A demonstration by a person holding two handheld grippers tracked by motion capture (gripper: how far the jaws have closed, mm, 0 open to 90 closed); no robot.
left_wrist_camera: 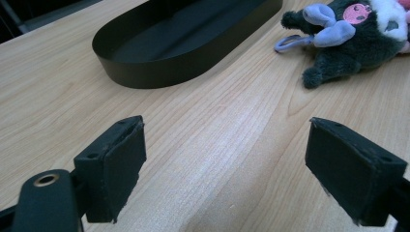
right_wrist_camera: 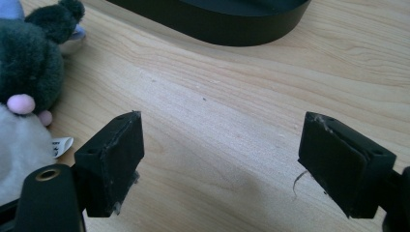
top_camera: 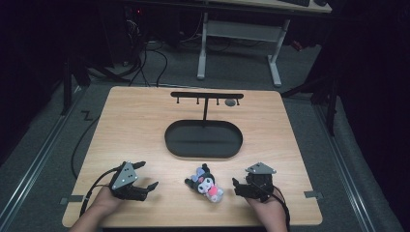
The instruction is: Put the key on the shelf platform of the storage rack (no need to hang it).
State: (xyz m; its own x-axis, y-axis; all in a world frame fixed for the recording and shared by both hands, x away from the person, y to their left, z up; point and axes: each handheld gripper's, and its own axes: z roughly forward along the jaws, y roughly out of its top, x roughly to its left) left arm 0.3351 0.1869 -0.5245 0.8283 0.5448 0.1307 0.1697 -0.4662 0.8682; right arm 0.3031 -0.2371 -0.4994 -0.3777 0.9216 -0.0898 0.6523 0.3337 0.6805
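I find the plush toy (top_camera: 206,183) lying on its side on the wooden table (top_camera: 140,125), near the front edge, between my two grippers and touching neither. The left gripper (top_camera: 146,180) rests low at the near left, its jaws spread wide with nothing between them; in the left gripper view the bare tabletop shows between the pads (left_wrist_camera: 112,166) and the toy (left_wrist_camera: 355,36) lies ahead and to the right. The right gripper (top_camera: 237,186) sits just beside the toy on its other side, jaws likewise wide and empty; in the right gripper view the toy's dark fur and white body (right_wrist_camera: 26,82) lie at the left edge, outside the gap.

Behind the toy stands a black oval tray (top_camera: 176,145), which forms the base of a T-shaped hanger stand (top_camera: 207,95) with small pegs under its crossbar. The toy carries a lilac loop (left_wrist_camera: 289,42) at its head end (presumably for hanging), which I judge explains the stand's presence: the loop is meant for a peg.

Assessment: work not yet begun on the toy. Both grippers flank it in a ready posture, open wide enough to take the soft body. I judge the right gripper the nearer candidate for the grasp. The loop lies flat against the table, so it may need to be freed or presented by the other gripper.
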